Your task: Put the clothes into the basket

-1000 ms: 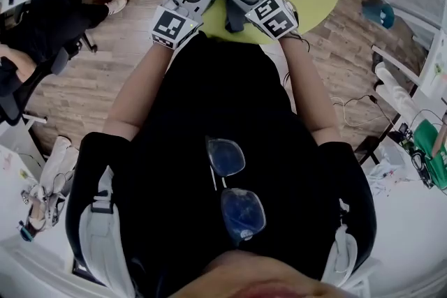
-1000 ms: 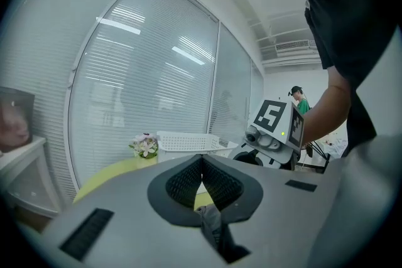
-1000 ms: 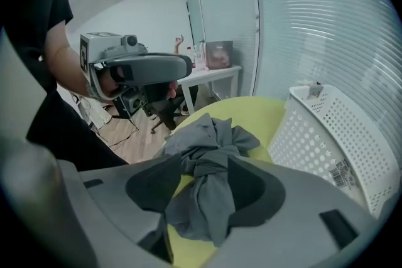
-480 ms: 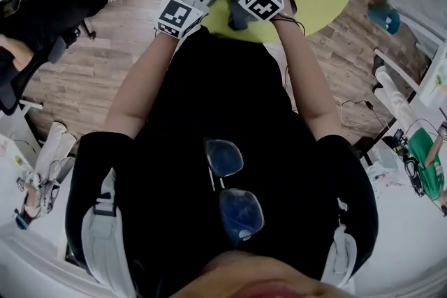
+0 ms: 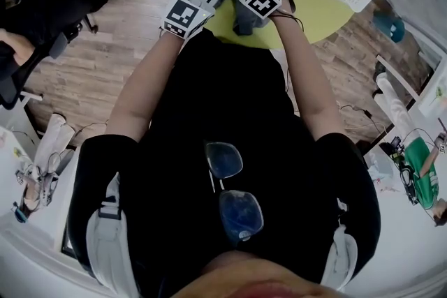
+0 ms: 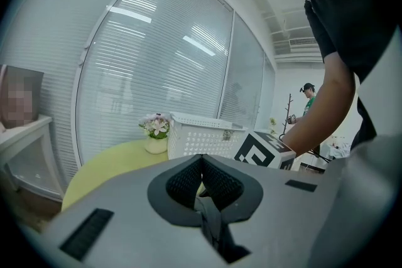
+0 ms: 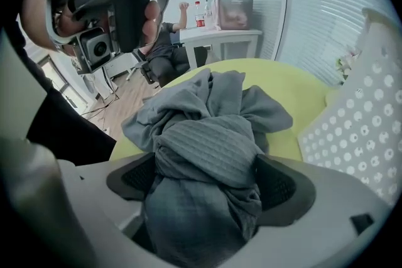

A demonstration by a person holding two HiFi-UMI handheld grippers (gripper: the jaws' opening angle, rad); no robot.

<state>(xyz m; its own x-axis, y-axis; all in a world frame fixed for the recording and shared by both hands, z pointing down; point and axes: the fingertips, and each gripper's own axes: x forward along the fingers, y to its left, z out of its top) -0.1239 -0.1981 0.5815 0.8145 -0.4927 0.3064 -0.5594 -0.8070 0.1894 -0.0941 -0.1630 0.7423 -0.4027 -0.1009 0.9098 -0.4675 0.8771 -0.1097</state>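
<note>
Right gripper [image 7: 207, 182]: jaws spread wide, just been opening. Grey clothes [image 7: 210, 103] sit bunched between them and heap beyond on the yellow-green table [image 7: 308, 100].
Left gripper [image 6: 201, 166]: clenched on a thin fold of the same clothes.
White basket [image 7: 361, 128]: just right of the right gripper, on the table.

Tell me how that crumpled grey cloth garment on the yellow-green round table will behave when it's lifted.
The crumpled grey cloth garment is probably floppy: it lies in soft bunched folds, so it should sag and drape. Likely light for its bulk, being thin fabric. Loose ends may trail and snag on the white perforated plastic basket.
</note>
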